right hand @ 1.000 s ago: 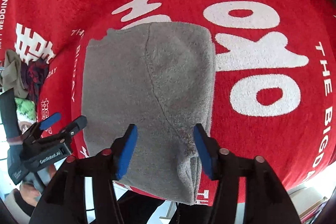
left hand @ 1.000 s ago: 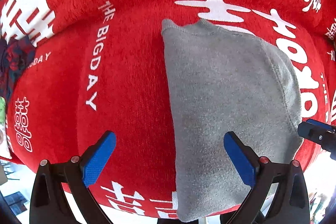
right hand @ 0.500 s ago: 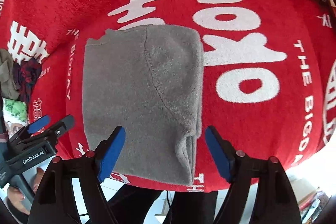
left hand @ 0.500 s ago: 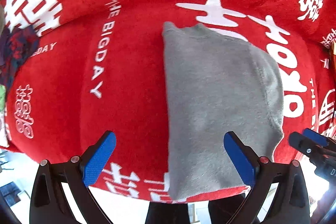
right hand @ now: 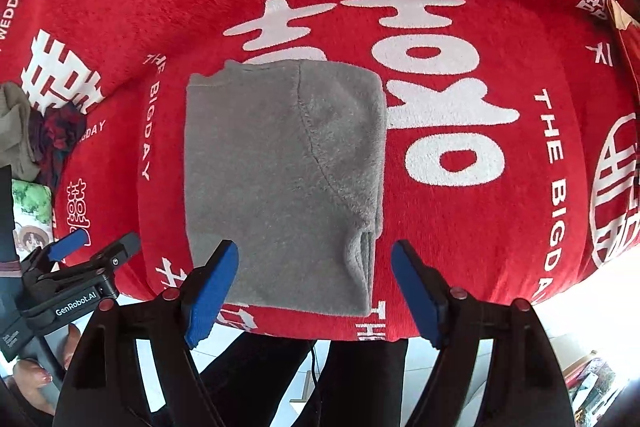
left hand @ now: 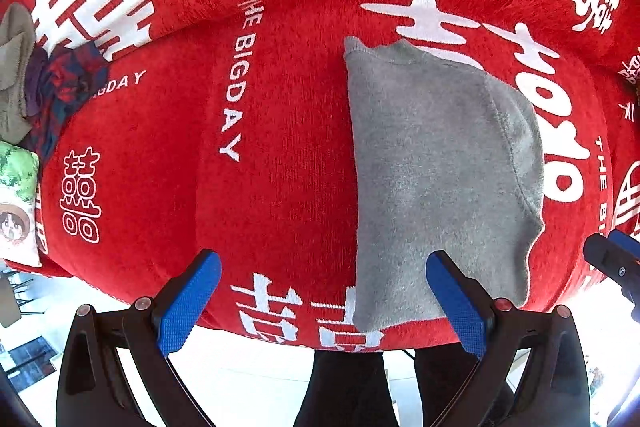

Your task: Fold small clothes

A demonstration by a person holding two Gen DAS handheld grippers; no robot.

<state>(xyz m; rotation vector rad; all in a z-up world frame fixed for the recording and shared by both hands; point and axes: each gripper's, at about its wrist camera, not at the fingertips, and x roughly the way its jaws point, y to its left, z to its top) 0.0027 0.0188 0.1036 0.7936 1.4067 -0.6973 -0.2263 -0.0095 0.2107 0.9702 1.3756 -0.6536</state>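
Both tongs agape; clothes heap [left hand: 48,87] far left of folded grey garment [right hand: 284,179].

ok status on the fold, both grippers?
Left gripper open, empty. Right gripper open, empty. Grey garment folded flat on red blanket, untouched. Clothes pile far left, not in the way.

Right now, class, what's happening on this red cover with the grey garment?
A person holds two sets of tongs over a red blanket with white lettering. The grey garment lies folded into a neat rectangle near the front edge. Both the left tongs and the right tongs hang open above it, gripping nothing. A pile of other clothes waits at the left.
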